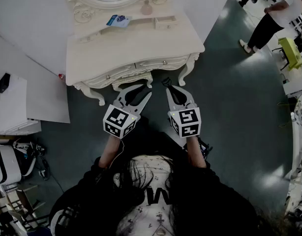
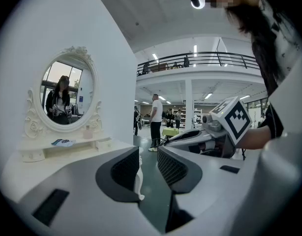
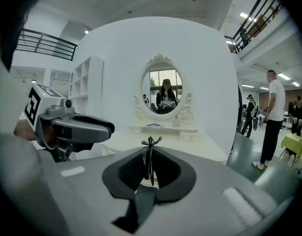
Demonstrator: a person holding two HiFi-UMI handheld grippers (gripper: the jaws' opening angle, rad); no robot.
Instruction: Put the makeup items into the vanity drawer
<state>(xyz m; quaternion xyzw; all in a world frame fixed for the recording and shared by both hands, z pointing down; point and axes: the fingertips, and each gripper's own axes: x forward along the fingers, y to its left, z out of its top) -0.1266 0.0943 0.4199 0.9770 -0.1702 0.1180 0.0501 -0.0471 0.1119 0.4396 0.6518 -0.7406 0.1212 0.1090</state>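
A cream vanity (image 1: 116, 45) with an oval mirror stands just ahead of me, its front drawers (image 1: 141, 65) shut. On its back shelf sit a pink bottle (image 1: 146, 7) and a blue packet (image 1: 119, 20); both also show as the bottle (image 3: 176, 123) and packet (image 3: 153, 125) in the right gripper view. My left gripper (image 1: 139, 89) hangs open and holds nothing in front of the drawers; between its jaws (image 2: 148, 168) only a vanity leg shows. Beside it, my right gripper (image 1: 171, 87) is shut on a thin black clip-like item (image 3: 150, 149).
A low white cabinet (image 1: 13, 102) stands at the left, with cables on the floor below it. A person (image 1: 271, 21) stands at the far right near a green stool (image 1: 291, 50). Dark floor lies to the right of the vanity.
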